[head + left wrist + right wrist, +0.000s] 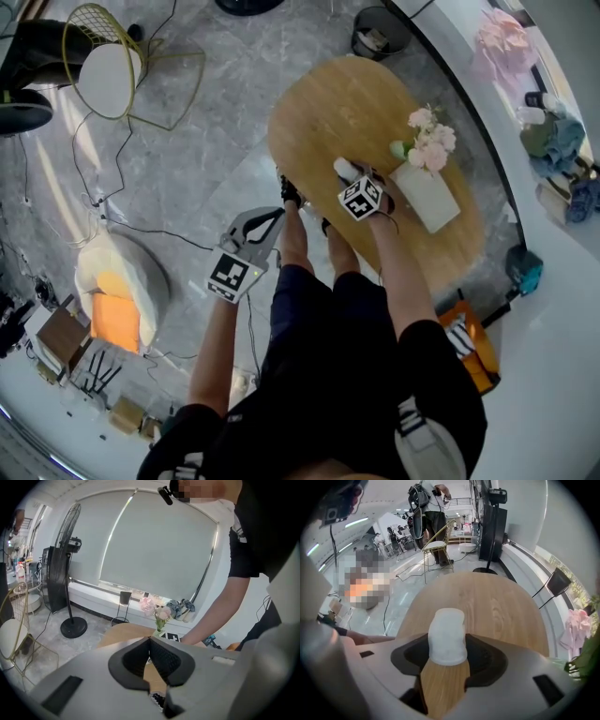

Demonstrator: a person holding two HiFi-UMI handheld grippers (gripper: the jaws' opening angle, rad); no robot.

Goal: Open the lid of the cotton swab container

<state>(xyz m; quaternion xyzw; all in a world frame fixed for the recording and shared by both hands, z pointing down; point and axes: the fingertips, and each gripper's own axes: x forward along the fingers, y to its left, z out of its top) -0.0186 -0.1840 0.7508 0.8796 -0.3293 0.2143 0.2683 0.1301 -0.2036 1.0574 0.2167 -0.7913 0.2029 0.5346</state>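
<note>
The cotton swab container (pixel 447 637), a small frosted white tub with a rounded top, stands upright on the oval wooden table (pixel 487 602). My right gripper (pixel 447 641) is around it, and both pads touch its sides. In the head view the container (pixel 345 170) shows just beyond the right gripper (pixel 351 180), near the table's front edge. My left gripper (pixel 278 217) hangs off the table's near side, over the floor. Its jaws are shut with nothing between them (pixel 150 643). I cannot make out a seam between lid and body.
A white box (pixel 429 199) with pink flowers (pixel 431 141) stands on the table to the right of the container. A wire chair (pixel 108 70) and cables lie on the marble floor at left. A standing fan (pixel 69 569) is by the window ledge.
</note>
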